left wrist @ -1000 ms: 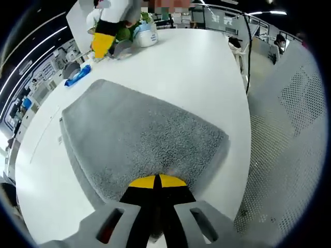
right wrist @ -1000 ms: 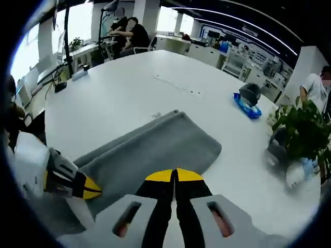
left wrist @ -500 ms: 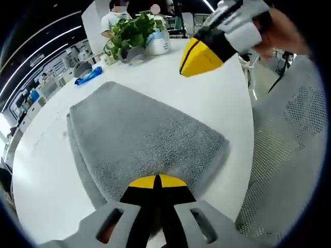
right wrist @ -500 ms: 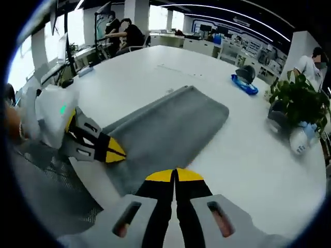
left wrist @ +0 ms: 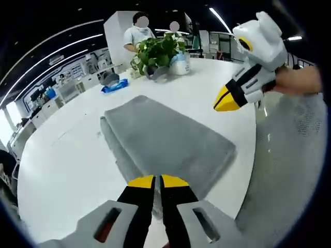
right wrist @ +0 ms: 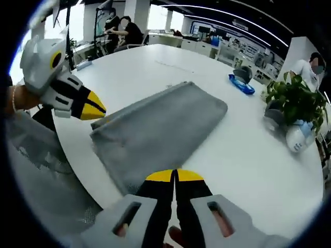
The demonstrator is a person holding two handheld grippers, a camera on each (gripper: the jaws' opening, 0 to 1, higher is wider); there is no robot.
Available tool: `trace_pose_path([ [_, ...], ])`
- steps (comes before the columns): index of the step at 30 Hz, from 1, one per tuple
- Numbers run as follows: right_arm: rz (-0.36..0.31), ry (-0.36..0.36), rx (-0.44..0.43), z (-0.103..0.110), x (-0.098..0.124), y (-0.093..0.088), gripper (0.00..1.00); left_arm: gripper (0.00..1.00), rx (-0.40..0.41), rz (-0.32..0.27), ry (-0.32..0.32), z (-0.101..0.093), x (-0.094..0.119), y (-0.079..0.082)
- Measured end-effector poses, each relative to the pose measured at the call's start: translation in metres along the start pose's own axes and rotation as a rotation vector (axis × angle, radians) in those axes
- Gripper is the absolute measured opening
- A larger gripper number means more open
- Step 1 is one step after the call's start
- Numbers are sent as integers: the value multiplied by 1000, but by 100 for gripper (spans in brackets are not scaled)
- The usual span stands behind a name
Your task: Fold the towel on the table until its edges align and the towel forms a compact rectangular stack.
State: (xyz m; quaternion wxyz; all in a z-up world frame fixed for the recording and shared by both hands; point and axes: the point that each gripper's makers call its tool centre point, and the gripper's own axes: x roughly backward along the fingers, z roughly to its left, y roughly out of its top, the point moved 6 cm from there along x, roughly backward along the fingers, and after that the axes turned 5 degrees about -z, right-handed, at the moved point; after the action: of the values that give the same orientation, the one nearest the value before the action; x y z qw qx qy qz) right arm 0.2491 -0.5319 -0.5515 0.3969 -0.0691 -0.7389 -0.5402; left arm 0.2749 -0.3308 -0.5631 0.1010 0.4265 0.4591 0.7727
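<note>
Grey towel [left wrist: 165,142] lies mid-frame on the table [left wrist: 62,160], folded to a neat layered rectangle; I judge the folding about done. My left gripper [left wrist: 158,181] and right gripper [right wrist: 175,175] are closed, holding nothing, clear of it.

Both the left gripper [left wrist: 157,181] and right gripper [right wrist: 175,175] hang in the air, jaws closed and empty.
</note>
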Motion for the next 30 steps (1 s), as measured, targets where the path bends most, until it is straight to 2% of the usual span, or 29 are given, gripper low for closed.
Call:
trace_pose_path([
  [2, 9, 32, 25, 5, 0, 0, 0, 18, 45, 5, -74, -6, 0, -3],
  [4, -2, 84, 31, 13, 0, 0, 2, 24, 30, 11, -111, -10, -2, -6],
  [7, 2, 153, 29, 23, 0, -1, 9, 28, -38, 40, -126, -12, -3, -10],
  [12, 32, 257, 27, 37, 0, -6, 14, 34, -17, 33, -159, -9, -1, -14],
  [14, 53, 300, 40, 45, -2, -9, 18, 36, -34, 12, -174, -12, 0, -12],
  [17, 107, 355, 94, 56, -5, -17, 21, 40, -74, 13, -221, -21, -1, -11],
  [20, 165, 359, 155, 60, -8, -26, 22, 41, -143, 38, -258, -32, -4, -14],
  [25, 184, 350, 117, 57, -11, -29, 24, 41, -161, 70, -241, -30, -8, -20],
  [30, 211, 316, 136, 53, -13, -34, 24, 41, -165, 113, -247, -31, -11, -29],
])
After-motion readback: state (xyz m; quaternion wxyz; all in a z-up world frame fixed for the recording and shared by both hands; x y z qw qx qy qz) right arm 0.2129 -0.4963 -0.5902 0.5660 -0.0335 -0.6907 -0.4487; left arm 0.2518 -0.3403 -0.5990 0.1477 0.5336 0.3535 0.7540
